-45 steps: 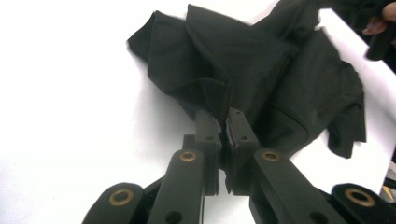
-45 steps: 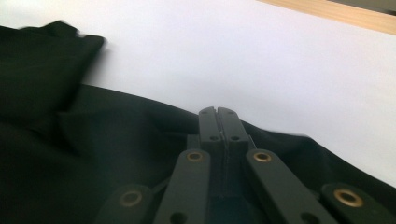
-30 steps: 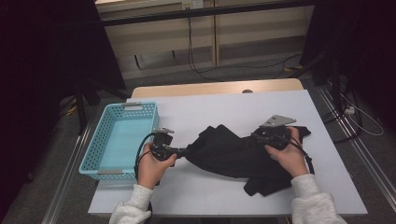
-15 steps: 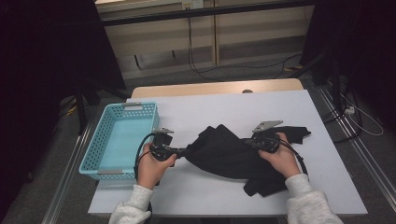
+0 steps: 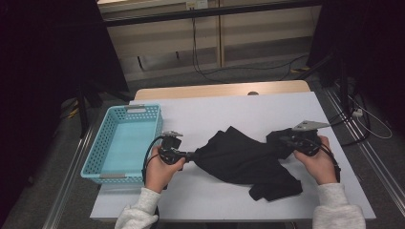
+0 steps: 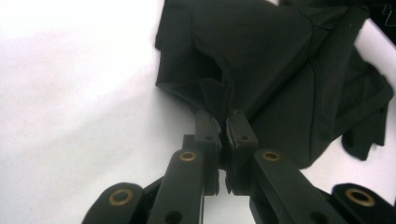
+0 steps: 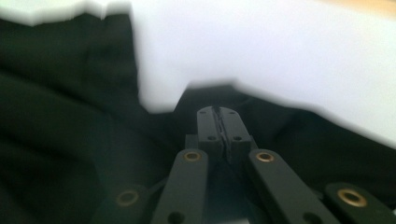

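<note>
Both tools pinch the black garment (image 5: 248,160), which sags between them on the counter (image 5: 229,109): the left tool (image 5: 191,155) clamps its near corner, the right tool (image 5: 285,140), jaws just closed, its far edge.

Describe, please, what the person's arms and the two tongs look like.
Both forearms wear light grey sleeves. The left tongs and right tongs are black, with jaws on linked bars set with brass-coloured rivets. A black cable loops from the left one; a grey three-cornered plate tops the right.
</note>
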Demonstrator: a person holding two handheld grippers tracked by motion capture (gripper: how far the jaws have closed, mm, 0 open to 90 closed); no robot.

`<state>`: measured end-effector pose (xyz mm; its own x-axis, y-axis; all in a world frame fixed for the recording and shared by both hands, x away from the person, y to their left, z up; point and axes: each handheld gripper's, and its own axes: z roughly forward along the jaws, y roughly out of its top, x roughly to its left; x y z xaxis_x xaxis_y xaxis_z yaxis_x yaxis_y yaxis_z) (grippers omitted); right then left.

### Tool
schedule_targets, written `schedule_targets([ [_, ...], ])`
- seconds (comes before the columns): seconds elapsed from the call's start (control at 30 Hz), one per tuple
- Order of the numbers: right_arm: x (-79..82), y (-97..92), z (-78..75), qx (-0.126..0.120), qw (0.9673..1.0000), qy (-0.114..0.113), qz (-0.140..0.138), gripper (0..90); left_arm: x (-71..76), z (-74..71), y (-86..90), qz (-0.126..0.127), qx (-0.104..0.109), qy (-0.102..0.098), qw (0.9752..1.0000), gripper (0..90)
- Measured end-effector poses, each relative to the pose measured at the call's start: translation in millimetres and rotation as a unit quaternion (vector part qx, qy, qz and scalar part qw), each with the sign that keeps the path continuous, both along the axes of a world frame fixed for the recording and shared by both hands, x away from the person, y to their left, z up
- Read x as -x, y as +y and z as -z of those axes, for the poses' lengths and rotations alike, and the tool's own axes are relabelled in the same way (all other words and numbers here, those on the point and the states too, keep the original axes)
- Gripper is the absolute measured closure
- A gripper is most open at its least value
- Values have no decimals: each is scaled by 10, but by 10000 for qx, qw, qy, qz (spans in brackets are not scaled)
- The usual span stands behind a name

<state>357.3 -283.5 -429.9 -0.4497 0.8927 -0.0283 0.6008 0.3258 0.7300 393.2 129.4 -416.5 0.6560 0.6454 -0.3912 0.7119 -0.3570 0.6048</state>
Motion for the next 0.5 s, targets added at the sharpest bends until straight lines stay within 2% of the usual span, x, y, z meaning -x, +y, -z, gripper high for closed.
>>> schedule_targets([
  [0.03, -2, 43, 17, 151, 9999, 19, -55, 874, 1, 12, -10, 13, -55, 35, 10000, 854],
  [0.07, -12, 88, 20, 231, 9997, -7, -103, 821, 1, 27, -19, 13, -101, 24, 9999, 854],
  [0.1, -27, 134, 9, 313, 9994, -127, -111, 755, 2, 41, -27, 37, -142, 56, 9999, 854],
  [0.23, -94, 319, -51, 283, 9981, -434, -331, 633, 9, 85, -38, 48, -237, 129, 9996, 850],
  [0.37, -208, 449, -7, 21, 9984, -420, -389, 582, 31, 93, -27, 37, -275, 100, 9996, 844],
  [0.5, -314, 561, 104, -547, 9972, -69, -513, 559, 44, 76, 21, -35, -278, 82, 9996, 844],
])
